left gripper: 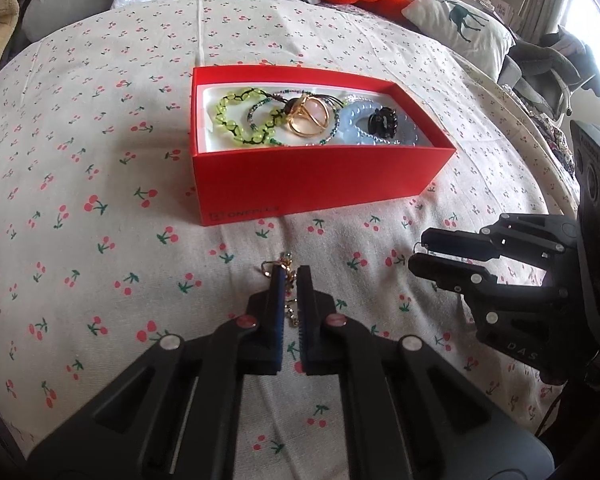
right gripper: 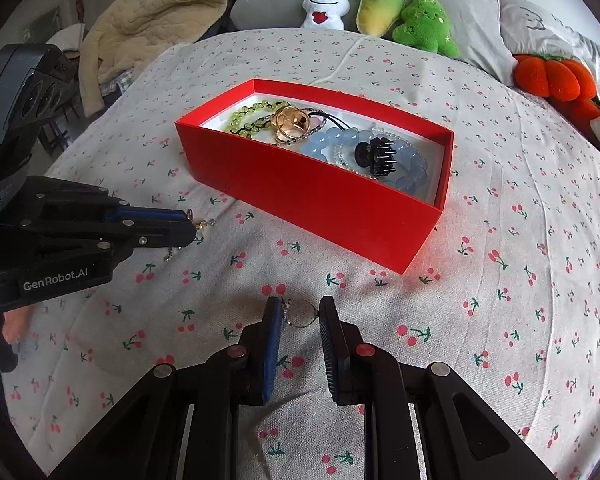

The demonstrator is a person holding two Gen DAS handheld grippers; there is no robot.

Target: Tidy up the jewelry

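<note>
A red box (left gripper: pixel 300 184) (right gripper: pixel 340 208) on the cherry-print cloth holds green bead bracelets (left gripper: pixel 240 120), gold rings (left gripper: pixel 304 120), blue bead bracelets (right gripper: pixel 332 144) and a black hair claw (right gripper: pixel 376 156). My left gripper (left gripper: pixel 291 276) (right gripper: pixel 190 226) is low over the cloth in front of the box, its fingers narrowly apart around a gold chain earring (left gripper: pixel 286 280). My right gripper (right gripper: pixel 300 312) (left gripper: pixel 418 254) is open, its fingers on either side of a thin hoop earring (right gripper: pixel 302 316) lying on the cloth.
Plush toys (right gripper: pixel 380 12) and an orange cushion (right gripper: pixel 552 76) line the far side. A beige blanket (right gripper: pixel 160 12) lies at the back left. A deer-print pillow (left gripper: pixel 460 24) is at the right.
</note>
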